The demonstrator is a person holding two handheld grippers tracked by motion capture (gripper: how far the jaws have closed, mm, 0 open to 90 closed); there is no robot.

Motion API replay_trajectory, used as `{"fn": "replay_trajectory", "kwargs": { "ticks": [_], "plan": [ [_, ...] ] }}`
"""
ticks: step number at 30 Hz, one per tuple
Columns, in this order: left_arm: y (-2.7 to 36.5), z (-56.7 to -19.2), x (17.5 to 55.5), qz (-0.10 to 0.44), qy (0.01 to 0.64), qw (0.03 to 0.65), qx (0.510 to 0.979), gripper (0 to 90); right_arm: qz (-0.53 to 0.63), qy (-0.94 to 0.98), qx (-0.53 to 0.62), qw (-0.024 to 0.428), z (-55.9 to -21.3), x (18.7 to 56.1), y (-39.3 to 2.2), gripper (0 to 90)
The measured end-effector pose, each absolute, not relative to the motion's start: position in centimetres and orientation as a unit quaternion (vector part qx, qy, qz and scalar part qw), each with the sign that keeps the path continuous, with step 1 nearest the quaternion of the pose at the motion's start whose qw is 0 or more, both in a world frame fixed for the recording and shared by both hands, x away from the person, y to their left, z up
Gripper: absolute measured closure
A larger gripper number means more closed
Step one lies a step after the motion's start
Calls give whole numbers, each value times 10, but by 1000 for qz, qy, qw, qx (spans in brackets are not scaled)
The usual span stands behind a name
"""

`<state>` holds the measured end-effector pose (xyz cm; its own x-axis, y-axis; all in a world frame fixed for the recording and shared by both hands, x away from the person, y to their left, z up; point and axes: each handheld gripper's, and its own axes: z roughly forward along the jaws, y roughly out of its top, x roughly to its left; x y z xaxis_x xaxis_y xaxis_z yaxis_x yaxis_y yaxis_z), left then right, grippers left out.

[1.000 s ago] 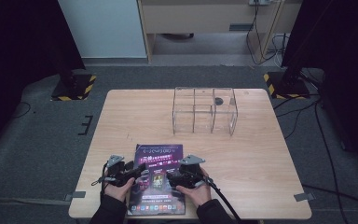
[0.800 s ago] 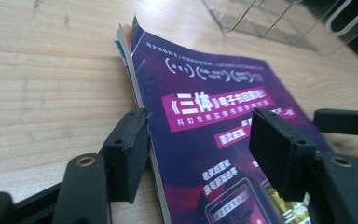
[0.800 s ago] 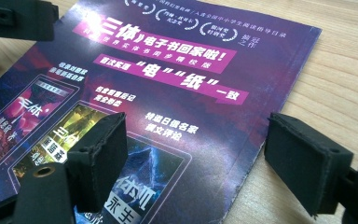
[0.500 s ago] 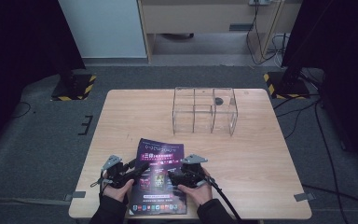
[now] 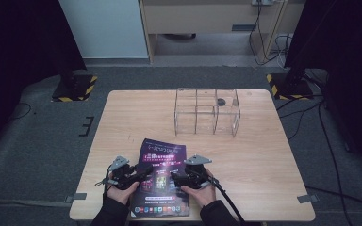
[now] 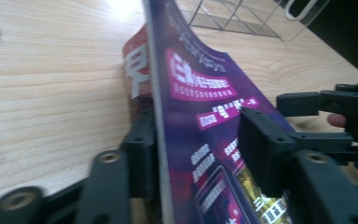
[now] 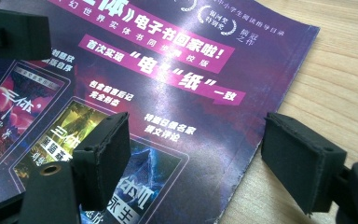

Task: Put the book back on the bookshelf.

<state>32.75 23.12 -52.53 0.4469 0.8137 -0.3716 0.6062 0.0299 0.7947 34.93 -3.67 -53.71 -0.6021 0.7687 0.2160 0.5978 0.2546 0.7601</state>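
Observation:
A purple magazine [image 5: 162, 155] lies near the table's front edge, between the person's two hands. My left gripper [image 5: 143, 172] sits at its left side. In the left gripper view the raised edge of the cover [image 6: 156, 93] runs up between the jaws of my left gripper [image 6: 198, 135]. One jaw is under the cover and the other stands apart above the printed face. These jaws have just been closing and do not pinch the cover. My right gripper [image 5: 176, 178] is open and straddles the magazine's right edge [image 7: 261, 135], one jaw over the cover, one over bare wood.
A clear acrylic organiser [image 5: 207, 110] with several compartments stands at the back of the wooden table [image 5: 264, 155]. The right gripper's black frame [image 6: 349, 107] shows at the right of the left gripper view. Dark carpet surrounds the table.
The magazine's left edge has lifted off the table and the cover curves upward. My left gripper's jaws have narrowed around that edge. The right gripper has stayed put.

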Motion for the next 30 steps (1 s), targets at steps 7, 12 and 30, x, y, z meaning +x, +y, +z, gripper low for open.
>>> {"fn": "replay_trajectory", "kwargs": {
  "ticks": [7, 12, 30],
  "plan": [
    [231, -524, 327, 111, 532, 480, 689, 727, 428, 782, 442, 101, -537, 350, -38, 240],
    [227, -520, 325, 115, 529, 472, 696, 834, 431, 780, 444, 98, -537, 351, -41, 244],
    [211, -483, 314, 168, 477, 518, 690, 841, 458, 762, 450, 86, -532, 355, -69, 207]
  ]
}}
